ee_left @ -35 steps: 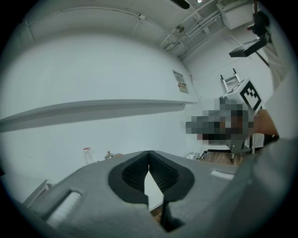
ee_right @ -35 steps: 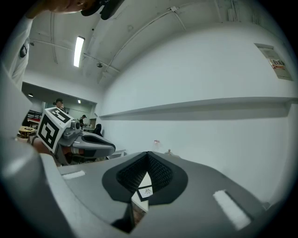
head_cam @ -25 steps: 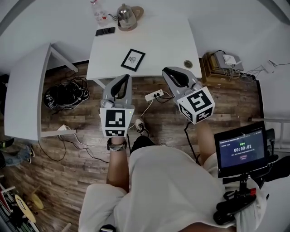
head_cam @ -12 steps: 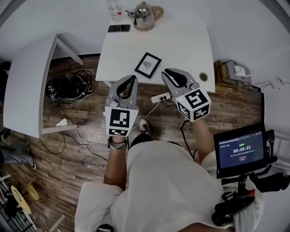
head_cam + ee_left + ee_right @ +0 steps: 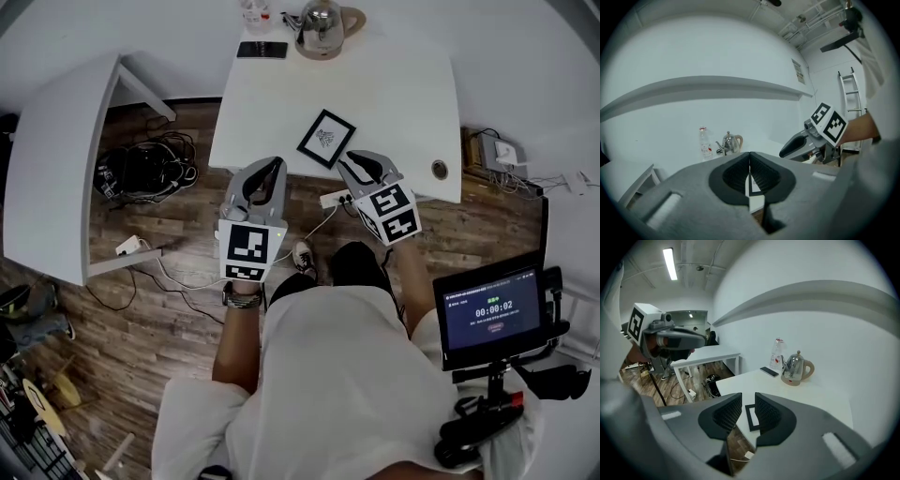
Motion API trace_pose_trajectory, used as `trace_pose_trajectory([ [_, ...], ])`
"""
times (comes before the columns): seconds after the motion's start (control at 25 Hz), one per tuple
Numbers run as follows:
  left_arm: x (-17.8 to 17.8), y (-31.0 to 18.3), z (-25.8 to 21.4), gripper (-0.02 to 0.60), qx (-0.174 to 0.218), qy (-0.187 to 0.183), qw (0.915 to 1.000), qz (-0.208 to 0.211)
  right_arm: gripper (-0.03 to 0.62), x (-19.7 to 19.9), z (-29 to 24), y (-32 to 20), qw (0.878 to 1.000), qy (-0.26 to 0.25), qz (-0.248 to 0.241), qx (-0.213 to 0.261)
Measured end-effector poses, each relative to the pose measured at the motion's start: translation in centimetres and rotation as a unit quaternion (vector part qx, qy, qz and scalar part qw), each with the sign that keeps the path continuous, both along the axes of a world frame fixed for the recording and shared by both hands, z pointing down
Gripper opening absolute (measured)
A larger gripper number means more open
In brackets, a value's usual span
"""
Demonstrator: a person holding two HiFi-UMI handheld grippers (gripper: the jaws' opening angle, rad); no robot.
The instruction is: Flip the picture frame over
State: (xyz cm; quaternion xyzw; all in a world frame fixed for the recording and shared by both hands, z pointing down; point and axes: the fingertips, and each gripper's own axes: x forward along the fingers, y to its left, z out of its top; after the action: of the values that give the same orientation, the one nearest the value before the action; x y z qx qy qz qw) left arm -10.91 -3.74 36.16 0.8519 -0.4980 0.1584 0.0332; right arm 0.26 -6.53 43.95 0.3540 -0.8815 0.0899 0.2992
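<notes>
Right gripper [image 5: 359, 161] jaws opening, nothing between them; picture frame [image 5: 326, 139] lies flat just beyond the fingertips. Left gripper [image 5: 269, 164] clenched, empty. Kettle [image 5: 322, 17] lidded.

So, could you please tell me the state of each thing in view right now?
frame, flat on the table, picture side up, untouched.
left gripper, jaws shut, empty.
right gripper, jaws opening, nothing between them.
kettle, upright, lid on.
phone, flat, screen dark.
timer screen, lit.

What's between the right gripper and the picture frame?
Only bare table, in the head view; the right gripper, fingers opening and empty, is short of the picture frame.
</notes>
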Motion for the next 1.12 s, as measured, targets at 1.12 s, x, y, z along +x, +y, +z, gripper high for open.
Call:
trace_pose_trajectory([
  [1.12,-3.9,-0.7,9.8,0.005,-0.106,0.027,0.9915,-0.07,0.232,-3.1,16.9,-1.9,0.972,0.18,-0.113,-0.103],
])
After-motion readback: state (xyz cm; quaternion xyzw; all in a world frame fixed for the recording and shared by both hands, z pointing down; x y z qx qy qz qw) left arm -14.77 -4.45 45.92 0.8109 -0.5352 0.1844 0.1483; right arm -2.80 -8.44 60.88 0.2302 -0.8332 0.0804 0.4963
